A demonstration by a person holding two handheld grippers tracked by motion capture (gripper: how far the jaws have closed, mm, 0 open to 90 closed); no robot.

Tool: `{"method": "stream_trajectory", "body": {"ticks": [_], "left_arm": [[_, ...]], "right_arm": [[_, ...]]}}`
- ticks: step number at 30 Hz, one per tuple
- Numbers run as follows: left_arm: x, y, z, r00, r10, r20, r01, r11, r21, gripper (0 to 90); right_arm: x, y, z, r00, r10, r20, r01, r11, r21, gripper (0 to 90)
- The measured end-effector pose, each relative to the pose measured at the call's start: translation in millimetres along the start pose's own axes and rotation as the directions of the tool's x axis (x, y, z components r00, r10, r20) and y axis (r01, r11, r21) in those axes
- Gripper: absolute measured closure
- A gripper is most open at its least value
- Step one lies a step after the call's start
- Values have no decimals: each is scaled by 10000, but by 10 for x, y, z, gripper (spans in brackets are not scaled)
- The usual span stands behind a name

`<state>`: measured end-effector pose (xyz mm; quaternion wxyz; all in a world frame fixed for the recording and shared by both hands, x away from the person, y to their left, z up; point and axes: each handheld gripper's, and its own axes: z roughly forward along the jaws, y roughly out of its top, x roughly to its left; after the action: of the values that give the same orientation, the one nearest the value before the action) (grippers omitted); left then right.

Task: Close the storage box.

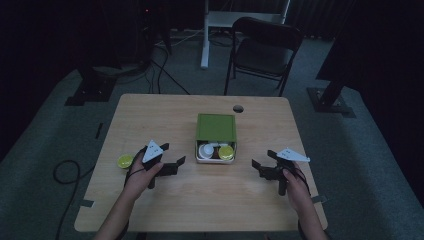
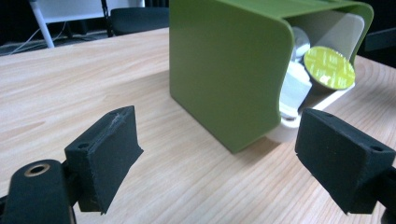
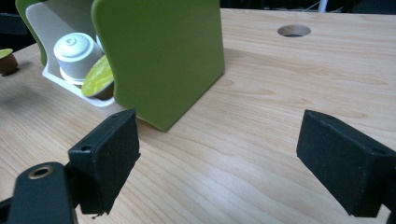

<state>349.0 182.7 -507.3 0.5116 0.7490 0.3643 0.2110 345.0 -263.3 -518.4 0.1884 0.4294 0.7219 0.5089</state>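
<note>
Both of my forearms come up from the bottom edge of the high view, each hand carrying a gripper. My left gripper (image 1: 176,161) sits left of centre and my right gripper (image 1: 262,165) right of centre, both aimed inward, jaws spread wide and nothing between them; the two gripper views show bare wood between the black pads. Between the tools, at the middle of the frame, stands the green capsule box (image 1: 216,127) with its white inner tray (image 1: 202,159) slid out toward me. In that tray I can see a white capsule (image 1: 205,149), a yellow-green foil-topped capsule (image 1: 226,152) and something dark red between them that I cannot make out. My left gripper view shows the box in the upper centre with the foil-topped capsule at upper right; my right gripper view shows the same box at upper left, capsules lying in the open tray. One more yellow-green capsule (image 1: 125,161) lies loose on the wooden table (image 1: 210,200), at the left of the high view, just beyond my left hand. Judging from this, the work is with the capsules and the box: the drawer stands open and partly filled, one capsule is outside, and neither tool has hold of anything, so I reckon the picking and the closing of the tray are still ahead.
</note>
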Motion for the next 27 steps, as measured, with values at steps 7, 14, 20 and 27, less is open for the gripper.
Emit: {"method": "stream_trajectory", "body": {"ticks": [7, 14, 20, 27], "left_arm": [[35, -94, -66, 9997, -171, -172, 175, 9995, 261, 138], [63, -184, -128, 9994, -171, -293, 186, 9985, 524, 137], [65, -226, -179, 9991, -94, -420, 123, 9976, 675, 138], [65, -297, -244, 9987, -116, -496, 161, 9958, 907, 138]], "right_arm": [[-44, -76, -90, 9997, 33, 253, -36, 9999, 100, 128], [-97, -166, -200, 9984, 232, 522, -244, 9995, 220, 129], [-131, -240, -295, 9963, 271, 820, -299, 9990, 329, 129], [-151, -315, -396, 9925, 273, 1192, -334, 9983, 488, 128]]}}
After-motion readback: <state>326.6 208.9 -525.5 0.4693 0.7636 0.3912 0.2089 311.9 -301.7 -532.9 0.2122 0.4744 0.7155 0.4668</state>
